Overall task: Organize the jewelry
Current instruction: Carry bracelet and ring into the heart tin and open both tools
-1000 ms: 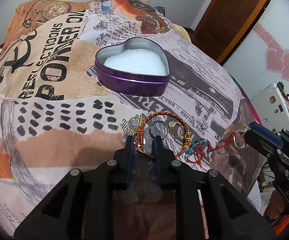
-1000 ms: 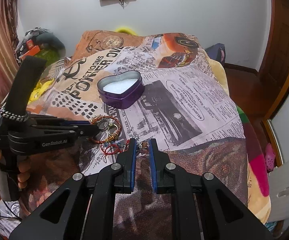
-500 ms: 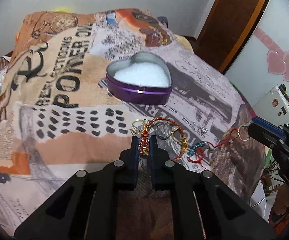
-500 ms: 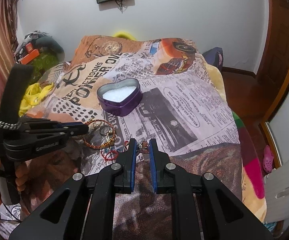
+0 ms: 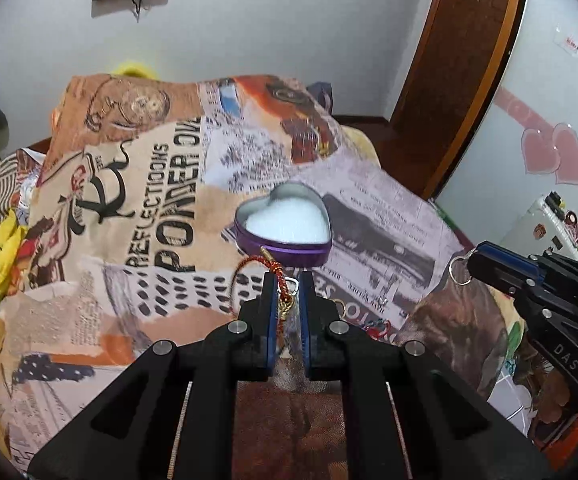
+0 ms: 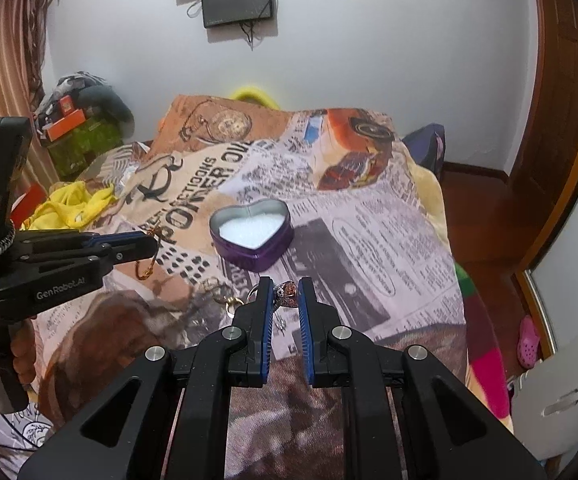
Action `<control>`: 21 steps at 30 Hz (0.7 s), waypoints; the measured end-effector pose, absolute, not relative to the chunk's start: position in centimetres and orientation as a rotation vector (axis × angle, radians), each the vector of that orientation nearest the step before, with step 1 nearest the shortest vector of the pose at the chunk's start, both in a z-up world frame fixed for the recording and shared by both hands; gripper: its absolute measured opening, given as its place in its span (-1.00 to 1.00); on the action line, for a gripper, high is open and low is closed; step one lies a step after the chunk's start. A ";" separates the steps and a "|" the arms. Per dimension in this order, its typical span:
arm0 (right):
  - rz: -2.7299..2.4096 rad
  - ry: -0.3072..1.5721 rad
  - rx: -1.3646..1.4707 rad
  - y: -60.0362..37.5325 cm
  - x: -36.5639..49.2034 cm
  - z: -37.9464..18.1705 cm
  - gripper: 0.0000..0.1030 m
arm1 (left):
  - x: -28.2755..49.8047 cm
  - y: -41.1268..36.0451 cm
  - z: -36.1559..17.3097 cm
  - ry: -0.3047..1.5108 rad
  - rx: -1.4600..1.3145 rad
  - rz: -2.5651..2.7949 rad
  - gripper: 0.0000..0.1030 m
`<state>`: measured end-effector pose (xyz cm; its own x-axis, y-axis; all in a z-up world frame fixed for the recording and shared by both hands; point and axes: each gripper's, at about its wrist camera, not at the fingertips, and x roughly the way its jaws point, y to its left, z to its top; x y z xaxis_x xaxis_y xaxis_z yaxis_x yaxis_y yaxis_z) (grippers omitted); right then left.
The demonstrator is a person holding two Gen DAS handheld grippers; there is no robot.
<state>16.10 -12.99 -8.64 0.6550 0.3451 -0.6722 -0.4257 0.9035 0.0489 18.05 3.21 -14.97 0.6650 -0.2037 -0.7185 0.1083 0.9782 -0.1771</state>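
The tin [image 5: 285, 222] sits just ahead of the left tongs [image 5: 289, 284], which pinch the bracelet [image 5: 279, 276]; right tongs [image 6: 285, 292] hold a ring [image 6: 287, 294].

tin: purple heart-shaped metal tin [image 6: 252, 236] sits on newspaper-print blanket [image 6: 369, 240]
bracelets: red-and-gold cord bracelets [image 5: 369, 326] lie before the tin

The left wrist view is looking forward and down along the left gripper [image 5: 288, 280] at the bed [image 5: 101, 240]; the right wrist view is sitting higher along the right gripper [image 6: 285, 286]; both are sharing the heart-shaped tin [image 5: 285, 224] and the far wall.
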 end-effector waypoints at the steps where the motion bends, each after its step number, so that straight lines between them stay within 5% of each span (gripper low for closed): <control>1: 0.440 0.731 -0.118 -12.9 16.1 -8.5 -0.78 | 17.9 3.3 -14.7 0.816 -0.123 -0.176 -0.83; 21: 0.461 0.709 -0.142 -10.6 18.9 -9.1 -0.78 | 20.6 4.1 -12.3 0.727 -0.114 -0.203 -0.83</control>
<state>18.94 -10.63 -9.09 0.6640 0.3591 -0.6559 -0.4536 0.8908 0.0286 20.63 4.10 -12.27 0.7284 -0.2236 -0.6477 0.1444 0.9741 -0.1739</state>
